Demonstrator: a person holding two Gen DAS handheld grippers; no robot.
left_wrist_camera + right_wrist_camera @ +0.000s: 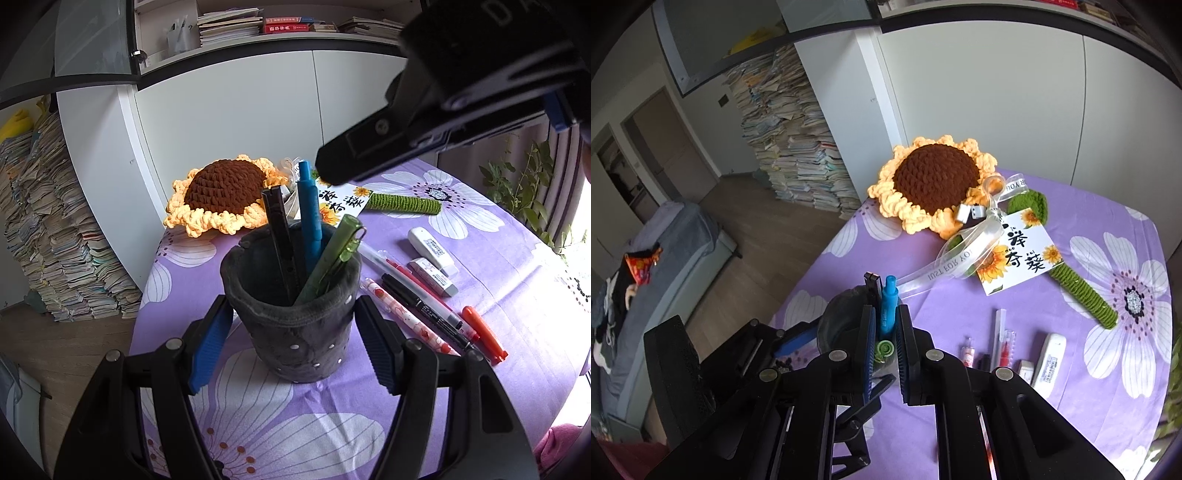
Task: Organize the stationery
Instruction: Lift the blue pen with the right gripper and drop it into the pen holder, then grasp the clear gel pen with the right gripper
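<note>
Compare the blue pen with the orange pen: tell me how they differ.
The blue pen stands nearly upright inside the grey holder; the orange pen lies flat on the purple tablecloth, outside it. The blue pen shares the holder with a green pen; the orange pen lies beside loose pens and erasers. Neither is gripped in these views.

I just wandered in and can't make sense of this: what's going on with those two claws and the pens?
A person is tidying stationery with a claw in each hand. The left claw sits open around a grey felt pen cup, apparently steadying it. The right claw hovers above the cup, narrowly parted, with the green pen standing inside beside a blue pen. More pens and two erasers lie on the purple flowered cloth.
</note>
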